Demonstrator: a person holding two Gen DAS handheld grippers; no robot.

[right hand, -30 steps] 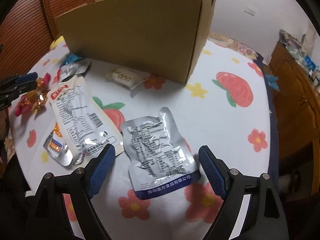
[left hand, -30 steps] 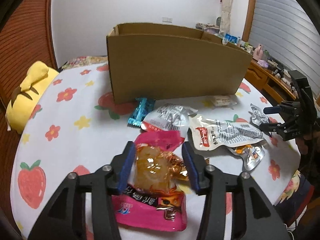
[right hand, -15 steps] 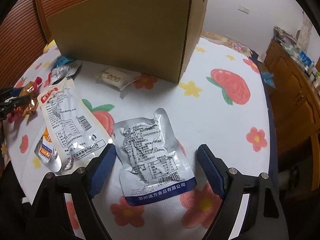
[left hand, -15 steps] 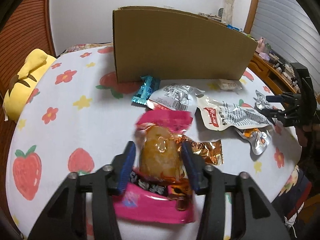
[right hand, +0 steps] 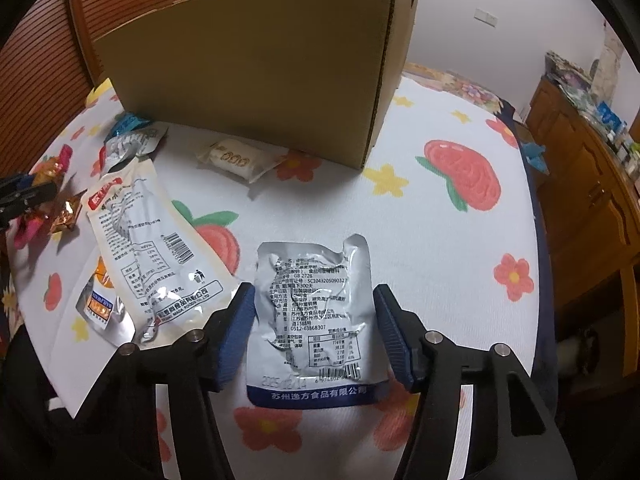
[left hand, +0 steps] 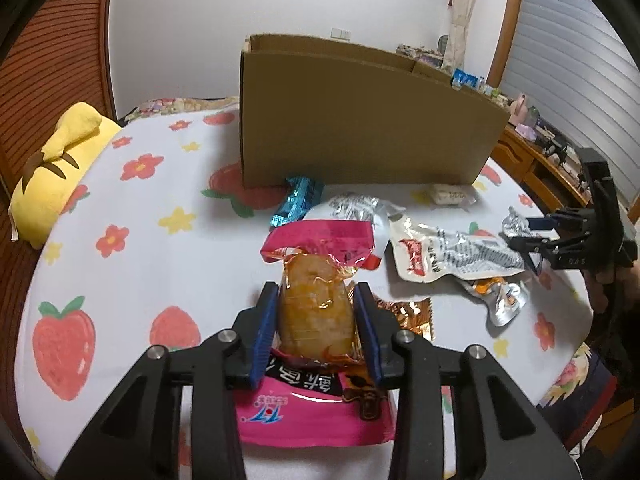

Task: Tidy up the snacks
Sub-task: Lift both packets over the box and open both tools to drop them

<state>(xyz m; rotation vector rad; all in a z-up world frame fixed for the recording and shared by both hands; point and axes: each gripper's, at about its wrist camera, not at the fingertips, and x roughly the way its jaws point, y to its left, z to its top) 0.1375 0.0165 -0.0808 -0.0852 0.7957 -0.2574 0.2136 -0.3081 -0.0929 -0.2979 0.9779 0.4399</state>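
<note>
My left gripper [left hand: 316,300] is shut on a pink snack pack [left hand: 316,312] with an orange-brown piece showing through its clear window, held above the table. A cardboard box [left hand: 360,128] stands at the back, also in the right wrist view [right hand: 256,68]. My right gripper [right hand: 314,312] is open, its fingers on either side of a silver foil pouch [right hand: 314,312] lying flat on the flowered tablecloth [right hand: 420,220]. The right gripper also shows at the right in the left wrist view [left hand: 536,232].
On the cloth lie a long silver pouch [right hand: 148,240], a small orange-labelled pouch [right hand: 102,304], a white wrapped cake [right hand: 236,158], a blue wrapper [left hand: 298,200], another silver pouch [left hand: 352,212] and a gold wrapper [left hand: 412,314]. A yellow plush [left hand: 56,168] sits left. A wooden dresser [right hand: 592,184] stands right.
My left gripper has lifted the pink pack off the table and drawn back a little. My right gripper has moved forward and its fingers have narrowed around the silver pouch.
</note>
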